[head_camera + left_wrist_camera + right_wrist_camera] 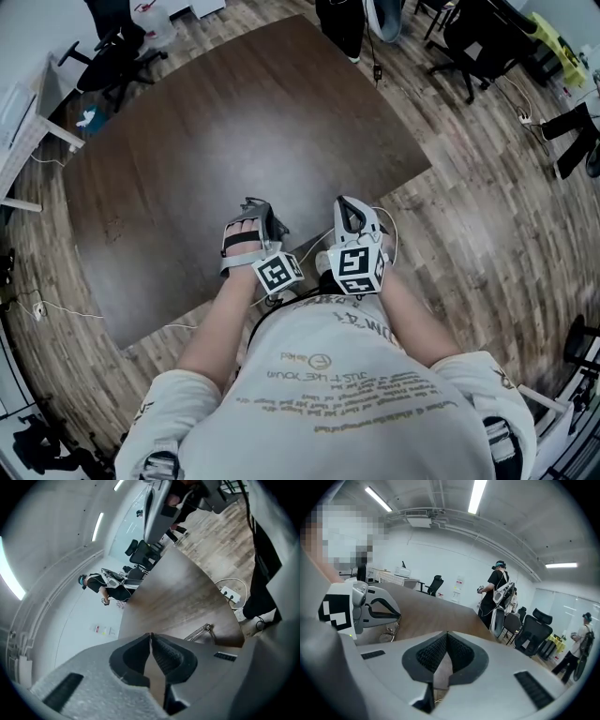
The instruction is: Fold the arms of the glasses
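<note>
At the near edge of the worktop [234, 122], the left gripper [150, 637] and the right gripper [446, 633] sit side by side, each with its fingers [164, 656] pressed together on nothing. Just beyond, the glasses [202, 631] lie on the worktop between them, right of the left fingers and left of the right ones. They seem closer to the left gripper, so that hand looks better placed; their long axis I cannot make out.
</note>
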A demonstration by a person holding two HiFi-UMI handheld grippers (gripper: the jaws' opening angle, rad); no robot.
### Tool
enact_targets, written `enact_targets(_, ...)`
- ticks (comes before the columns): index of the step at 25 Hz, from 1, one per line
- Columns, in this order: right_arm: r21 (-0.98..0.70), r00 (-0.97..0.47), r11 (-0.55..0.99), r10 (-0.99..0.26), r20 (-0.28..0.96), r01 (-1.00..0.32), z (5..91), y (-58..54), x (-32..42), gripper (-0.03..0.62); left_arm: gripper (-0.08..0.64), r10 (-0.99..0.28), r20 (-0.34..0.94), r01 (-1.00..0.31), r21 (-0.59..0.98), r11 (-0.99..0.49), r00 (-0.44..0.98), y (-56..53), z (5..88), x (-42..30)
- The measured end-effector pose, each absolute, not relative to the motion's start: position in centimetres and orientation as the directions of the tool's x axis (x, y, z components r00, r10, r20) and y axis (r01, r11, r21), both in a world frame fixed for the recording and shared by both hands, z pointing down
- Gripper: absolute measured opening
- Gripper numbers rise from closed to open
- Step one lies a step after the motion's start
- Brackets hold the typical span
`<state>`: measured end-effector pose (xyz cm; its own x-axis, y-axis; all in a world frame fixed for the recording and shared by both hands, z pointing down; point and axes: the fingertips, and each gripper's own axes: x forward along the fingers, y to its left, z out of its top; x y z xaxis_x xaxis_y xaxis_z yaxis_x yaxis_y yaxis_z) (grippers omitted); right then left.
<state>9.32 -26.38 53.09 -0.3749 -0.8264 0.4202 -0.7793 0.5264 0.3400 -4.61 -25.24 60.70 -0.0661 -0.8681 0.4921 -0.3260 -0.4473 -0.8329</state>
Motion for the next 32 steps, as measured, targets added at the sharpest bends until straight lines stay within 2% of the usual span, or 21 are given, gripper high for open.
enact_targets(6, 0.337, -0.376, 0.530, -0.823, 0.426, -0.778, 53.4, -25.8, 9.6, 0.014, 0.026, -0.847, 0.525, -0.279, -0.828, -0.487, -0.080, -25.0, 62.4, -3.8)
enact_targets(12, 0.334, -0.354, 0.513, -0.828, 0.435, -0.790, 53.8, -25.5, 11.0, 0.014, 0.026, -0.833, 0.533, -0.307, -0.826, -0.473, -0.148, -24.7, 63.8, -4.4)
enact_targets(16, 0.336, -0.345, 0.511, -0.827, 0.444, -0.791, 54.0, -25.3, 11.6, 0.014, 0.026, -0.840, 0.500, -0.360, -0.838, -0.409, -0.209, -25.2, 63.4, -5.9)
enact_targets(25, 0.339, -0.362, 0.530, -0.817, 0.448, -0.777, 54.2, -26.1, 11.4, 0.014, 0.026, -0.853, 0.370, -0.505, -0.850, -0.151, -0.367, -27.1, 59.8, -10.5)
enact_targets(32, 0.338, -0.395, 0.566, -0.798, 0.456, -0.752, 54.5, -26.3, 9.8, 0.014, 0.026, -0.855, 0.372, -0.456, -0.870, -0.186, -0.362, -26.0, 60.6, -10.7)
